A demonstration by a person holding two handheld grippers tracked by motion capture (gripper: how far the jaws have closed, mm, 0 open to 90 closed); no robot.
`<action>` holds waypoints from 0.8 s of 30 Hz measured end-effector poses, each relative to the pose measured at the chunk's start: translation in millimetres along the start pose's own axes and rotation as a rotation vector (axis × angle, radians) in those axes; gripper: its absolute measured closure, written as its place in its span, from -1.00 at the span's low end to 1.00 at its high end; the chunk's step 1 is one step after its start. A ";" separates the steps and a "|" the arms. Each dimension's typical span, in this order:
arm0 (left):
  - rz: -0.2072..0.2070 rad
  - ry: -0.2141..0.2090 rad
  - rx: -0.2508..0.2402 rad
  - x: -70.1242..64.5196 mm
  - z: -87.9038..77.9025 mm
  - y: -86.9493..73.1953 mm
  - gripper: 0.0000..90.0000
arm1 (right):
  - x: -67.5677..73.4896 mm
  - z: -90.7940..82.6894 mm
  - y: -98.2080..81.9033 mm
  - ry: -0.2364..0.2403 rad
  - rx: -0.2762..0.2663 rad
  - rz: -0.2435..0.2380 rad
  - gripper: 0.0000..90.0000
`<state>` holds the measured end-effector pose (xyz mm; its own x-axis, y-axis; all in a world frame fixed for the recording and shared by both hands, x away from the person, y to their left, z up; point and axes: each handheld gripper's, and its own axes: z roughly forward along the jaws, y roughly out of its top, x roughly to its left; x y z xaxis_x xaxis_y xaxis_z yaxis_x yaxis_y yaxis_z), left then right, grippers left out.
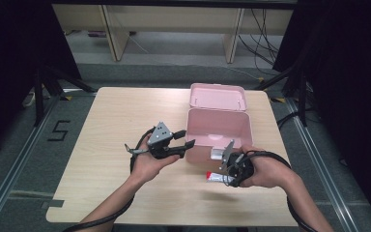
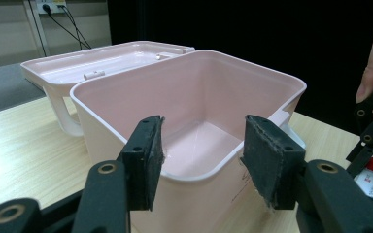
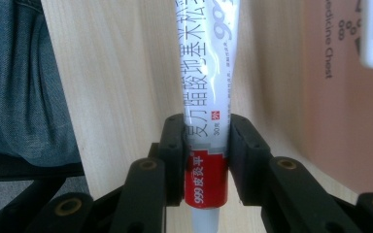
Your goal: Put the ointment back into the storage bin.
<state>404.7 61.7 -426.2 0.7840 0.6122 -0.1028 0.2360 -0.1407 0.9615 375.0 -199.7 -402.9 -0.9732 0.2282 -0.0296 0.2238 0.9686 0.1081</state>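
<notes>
Between the right gripper's (image 3: 206, 162) jaws, clamped, the ointment tube (image 3: 205, 92).

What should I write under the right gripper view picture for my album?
The right tool clamps a white-and-red ointment tube over the wooden table, beside the pink box.

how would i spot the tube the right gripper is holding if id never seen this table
Start at the open pink box near the far edge of the wooden table. Just in front of its near right corner, the right gripper clamps a slim white tube. Its red band and printed Chinese characters set it apart from everything else there.
</notes>
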 end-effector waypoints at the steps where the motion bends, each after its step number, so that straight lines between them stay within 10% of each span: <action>1: 0.001 -0.001 -0.001 -0.1 0.0 0.1 0.07 | 0.3 -1.6 -0.2 -0.001 0.006 0.011 0.57; 24: 0.001 0.001 -0.003 -0.9 -1.1 0.4 0.07 | -6.7 -18.4 1.1 -0.010 -0.024 -0.025 0.57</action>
<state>403.5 61.9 -425.5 0.7839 0.6125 -0.1018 0.2338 -0.1392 0.9623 380.8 -202.0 -384.3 -0.9777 0.2054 -0.0429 0.1983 0.9713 0.1312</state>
